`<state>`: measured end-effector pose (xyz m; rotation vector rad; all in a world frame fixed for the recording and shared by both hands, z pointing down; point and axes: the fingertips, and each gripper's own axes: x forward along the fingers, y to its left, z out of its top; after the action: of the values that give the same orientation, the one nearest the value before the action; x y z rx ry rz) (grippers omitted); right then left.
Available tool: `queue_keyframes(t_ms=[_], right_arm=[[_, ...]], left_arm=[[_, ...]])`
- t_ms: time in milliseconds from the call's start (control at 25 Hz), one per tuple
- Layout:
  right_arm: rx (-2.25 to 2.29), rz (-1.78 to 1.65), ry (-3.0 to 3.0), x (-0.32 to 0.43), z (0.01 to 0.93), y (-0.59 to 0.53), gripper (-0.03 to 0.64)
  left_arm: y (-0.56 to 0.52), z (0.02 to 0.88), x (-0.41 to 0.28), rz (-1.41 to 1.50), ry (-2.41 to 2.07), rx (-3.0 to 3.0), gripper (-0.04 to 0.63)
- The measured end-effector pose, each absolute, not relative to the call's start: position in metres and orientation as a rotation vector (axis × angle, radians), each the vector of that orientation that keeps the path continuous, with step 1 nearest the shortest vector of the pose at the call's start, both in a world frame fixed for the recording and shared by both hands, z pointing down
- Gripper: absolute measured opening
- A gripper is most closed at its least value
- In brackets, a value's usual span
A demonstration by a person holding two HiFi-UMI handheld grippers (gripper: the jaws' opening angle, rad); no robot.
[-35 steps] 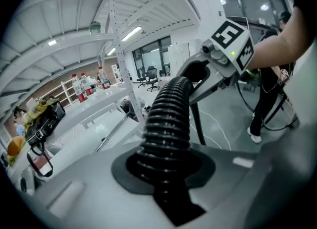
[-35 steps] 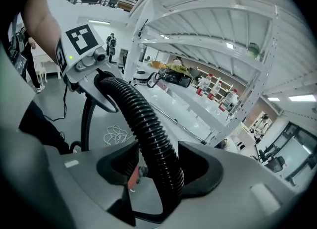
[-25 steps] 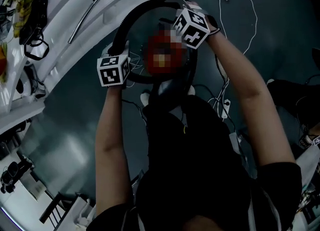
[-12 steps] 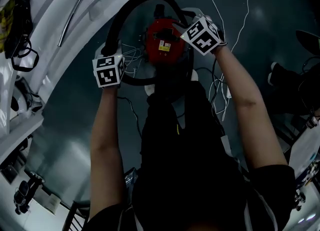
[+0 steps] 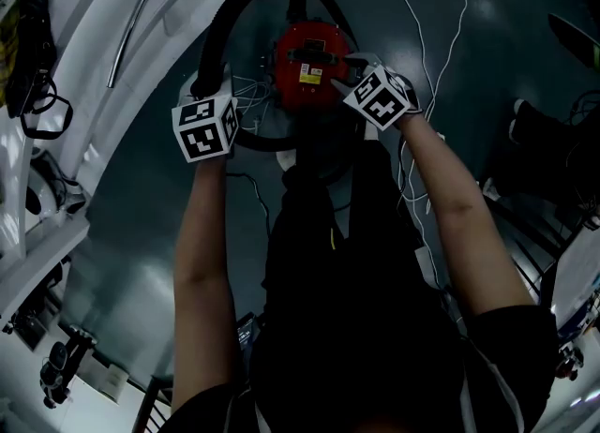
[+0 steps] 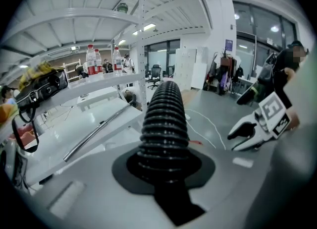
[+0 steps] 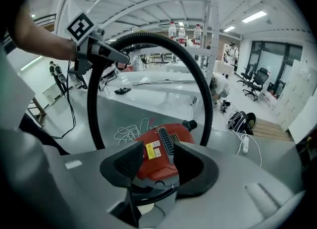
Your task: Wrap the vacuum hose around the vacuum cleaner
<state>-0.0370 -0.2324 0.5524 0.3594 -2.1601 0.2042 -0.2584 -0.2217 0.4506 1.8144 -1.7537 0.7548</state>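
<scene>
The red vacuum cleaner (image 5: 309,64) stands on the dark floor in front of the person. Its black ribbed hose (image 5: 246,0) arches up from the left and over it. My left gripper (image 5: 212,84) is shut on the hose (image 6: 163,119), which runs straight out between its jaws. My right gripper (image 5: 345,71) hangs just over the vacuum's red top (image 7: 161,146). Its jaws have just been closing; the pads (image 7: 130,161) stand apart and press on nothing, with the red body showing beyond the gap. The hose's loop (image 7: 200,82) rises behind it.
White shelving (image 5: 84,94) runs along the left with a metal tube (image 5: 141,9) and a black bag (image 5: 33,37) on it. A coil of white cord (image 7: 126,134) lies beside the vacuum. White cables (image 5: 441,37) and a power strip (image 7: 243,143) lie on the floor at right.
My right gripper has come down from the top of the hose's arch to just above the red vacuum, rolling as it went. The left gripper has shifted slightly, still holding the hose.
</scene>
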Motion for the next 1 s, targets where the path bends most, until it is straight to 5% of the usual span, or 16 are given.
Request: queue_keyframes(t_ms=[560, 840, 1000], right_arm=[[0.43, -0.022, -2.325, -0.107, 0.466, -0.281, 0.201], [0.458, -0.269, -2.312, -0.155, 0.411, -0.319, 0.311], [0.472, -0.478, -2.263, -0.166, 0.396, -0.33, 0.321]], left_arm=[[-0.211, 0.422, -0.223, 0.74, -1.686, 1.948, 0.094], [-0.194, 0.411, -0.214, 0.743, -1.613, 1.996, 0.092], [-0.185, 0.404, -0.214, 0.737, -1.573, 2.012, 0.092]])
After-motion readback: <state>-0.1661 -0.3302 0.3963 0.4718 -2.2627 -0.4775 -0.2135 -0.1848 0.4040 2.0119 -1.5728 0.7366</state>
